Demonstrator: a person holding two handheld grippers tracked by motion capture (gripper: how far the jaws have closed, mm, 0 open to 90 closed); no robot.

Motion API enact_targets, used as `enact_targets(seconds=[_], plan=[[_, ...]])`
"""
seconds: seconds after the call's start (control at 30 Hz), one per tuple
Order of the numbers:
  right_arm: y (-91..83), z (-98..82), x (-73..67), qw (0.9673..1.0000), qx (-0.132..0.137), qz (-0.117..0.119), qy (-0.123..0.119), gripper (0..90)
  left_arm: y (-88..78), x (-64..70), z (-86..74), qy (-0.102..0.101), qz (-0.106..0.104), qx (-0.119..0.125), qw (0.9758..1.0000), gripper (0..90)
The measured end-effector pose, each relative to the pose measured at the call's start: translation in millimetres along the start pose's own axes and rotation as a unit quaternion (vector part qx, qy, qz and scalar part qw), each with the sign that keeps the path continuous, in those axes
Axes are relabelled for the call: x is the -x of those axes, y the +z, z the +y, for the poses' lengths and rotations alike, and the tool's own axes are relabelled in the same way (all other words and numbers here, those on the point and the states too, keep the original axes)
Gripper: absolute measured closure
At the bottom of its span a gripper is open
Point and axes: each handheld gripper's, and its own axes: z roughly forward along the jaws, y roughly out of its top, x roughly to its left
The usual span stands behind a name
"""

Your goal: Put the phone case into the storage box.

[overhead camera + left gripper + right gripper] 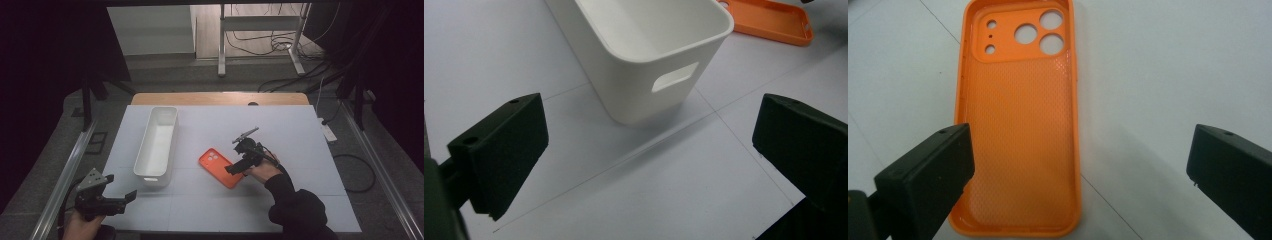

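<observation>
The orange case (1018,125) lies flat, hollow side up, right of the bin (156,142); the right gripper (235,167) hovers wide open over its near end, ready to straddle it, while the left gripper (120,199) waits open at the near-left corner

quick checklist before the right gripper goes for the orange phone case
1. Right gripper jaws open: ok, they stand wide apart with nothing clamped.
2. Orange phone case lying flat, hollow side up on the white table: ok.
3. Case lined up between the jaws: not ok, it sits toward the left jaw in the right gripper view, which overlaps its near left edge.
4. Contact with the case: cannot tell whether that jaw touches it.
5. White bin apart from the case: ok, a gap of bare table lies between them.
6. Left gripper out of the way: ok, open near the front left table edge.
</observation>
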Motion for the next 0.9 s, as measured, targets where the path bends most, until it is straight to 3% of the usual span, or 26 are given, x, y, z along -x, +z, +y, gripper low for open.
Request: enact_targets(seconds=[0.4,0.67,0.9], plan=[[16.7,-3.1,-2.6,0.9997,-0.01,-0.017,-0.014,0.0,0.0,0.1,0.0,0.0,0.0,0.0,1.0,2.2],[30.0,-7.3,-2.7,0.9989,-0.032,-0.026,-0.021,0.0,0.0,0.0,0.0,0.001,0.0,0.0,1.0,2.2],[30.6,-7.7,-3.8,0.9988,-0.032,-0.03,-0.022,0.0,0.2,0.3,0.0,0.001,0.001,0.0,1.0,2.2]])
